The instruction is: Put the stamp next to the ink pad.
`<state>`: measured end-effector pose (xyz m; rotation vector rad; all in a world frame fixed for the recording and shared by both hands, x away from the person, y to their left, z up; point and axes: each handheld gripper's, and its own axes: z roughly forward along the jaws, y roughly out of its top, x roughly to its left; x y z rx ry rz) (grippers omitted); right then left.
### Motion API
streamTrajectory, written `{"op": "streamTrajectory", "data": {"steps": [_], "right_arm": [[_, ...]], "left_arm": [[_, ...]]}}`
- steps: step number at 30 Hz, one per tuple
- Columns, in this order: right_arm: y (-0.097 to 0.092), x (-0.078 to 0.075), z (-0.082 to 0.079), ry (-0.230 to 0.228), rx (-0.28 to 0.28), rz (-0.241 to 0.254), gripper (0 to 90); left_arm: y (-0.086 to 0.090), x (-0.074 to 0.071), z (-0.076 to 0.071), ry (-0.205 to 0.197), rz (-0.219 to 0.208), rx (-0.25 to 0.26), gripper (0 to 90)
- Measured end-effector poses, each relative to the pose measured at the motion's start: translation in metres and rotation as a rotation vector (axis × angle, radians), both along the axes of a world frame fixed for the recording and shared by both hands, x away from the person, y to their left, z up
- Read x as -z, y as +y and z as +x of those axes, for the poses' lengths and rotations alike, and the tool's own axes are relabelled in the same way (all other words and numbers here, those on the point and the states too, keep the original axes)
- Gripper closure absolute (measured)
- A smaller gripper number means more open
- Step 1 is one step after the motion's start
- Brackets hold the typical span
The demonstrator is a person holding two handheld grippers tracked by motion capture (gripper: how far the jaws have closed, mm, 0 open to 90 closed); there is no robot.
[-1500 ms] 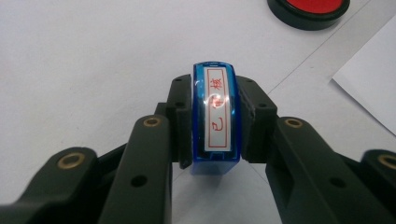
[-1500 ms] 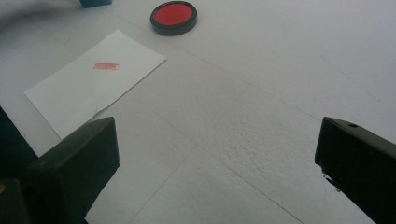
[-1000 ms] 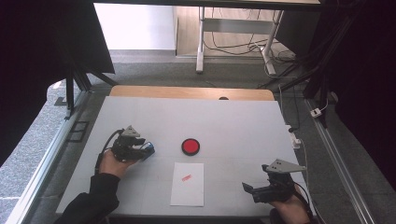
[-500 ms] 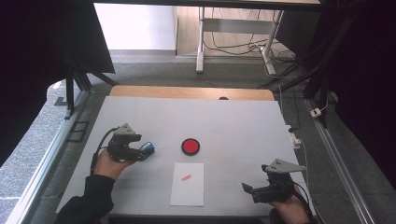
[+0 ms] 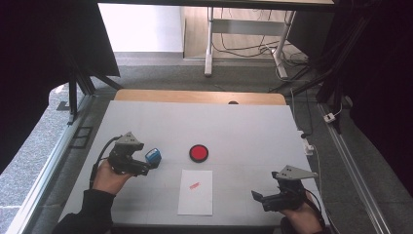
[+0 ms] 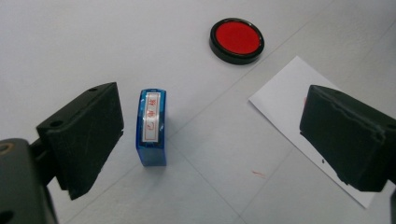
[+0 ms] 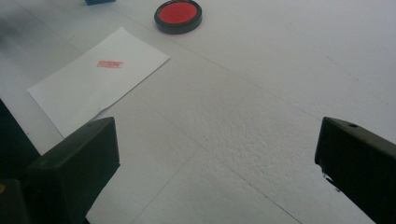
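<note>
- Left hand-held gripper (image 5: 152, 165): just been opening, jaws wide, stamp (image 6: 152, 126) standing free between them on table (image 5: 253, 126).
- Right hand-held gripper (image 5: 257, 197): open, empty, near right.

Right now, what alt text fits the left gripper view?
A blue stamp stands free on the white table between the open left tool. Beyond lie a red ink pad and a paper sheet.

Bright, even light on the white table (image 5: 243, 122); dark surroundings; soft shadows, slight close-range blur.
</note>
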<state>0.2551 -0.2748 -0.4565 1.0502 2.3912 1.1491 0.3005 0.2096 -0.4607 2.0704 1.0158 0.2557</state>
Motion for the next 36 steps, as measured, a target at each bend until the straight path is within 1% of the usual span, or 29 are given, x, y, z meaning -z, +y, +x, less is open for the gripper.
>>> {"op": "streamTrajectory", "data": {"steps": [7,12,18,26,30,32,36], "right_arm": [[-0.001,0.0,-0.001,-0.002,0.002,-0.001,0.2],[-0.001,0.0,-0.001,-0.003,0.005,-0.003,0.2],[-0.002,-0.001,-0.001,-0.003,0.015,0.0,0.2],[-0.003,-0.001,-0.002,-0.004,0.019,0.003,0.2],[-0.003,-0.001,-0.002,-0.005,0.02,0.005,0.2],[-0.003,-0.001,-0.003,-0.005,0.02,0.002,0.2],[-0.003,-0.001,-0.002,-0.004,0.022,-0.003,0.2]], "left_arm": [[0.007,-0.005,-0.017,-0.005,-0.028,-0.006,3.7],[0.013,-0.006,-0.034,0.0,-0.054,-0.012,1.5],[0.025,-0.006,-0.054,-0.007,-0.103,-0.027,0.0],[0.038,-0.003,-0.078,-0.026,-0.121,-0.048,0.0],[0.045,-0.001,-0.088,-0.027,-0.135,-0.062,0.0],[0.048,0.0,-0.093,-0.029,-0.132,-0.068,0.0],[0.051,0.003,-0.101,-0.023,-0.112,-0.082,0.0]]}}
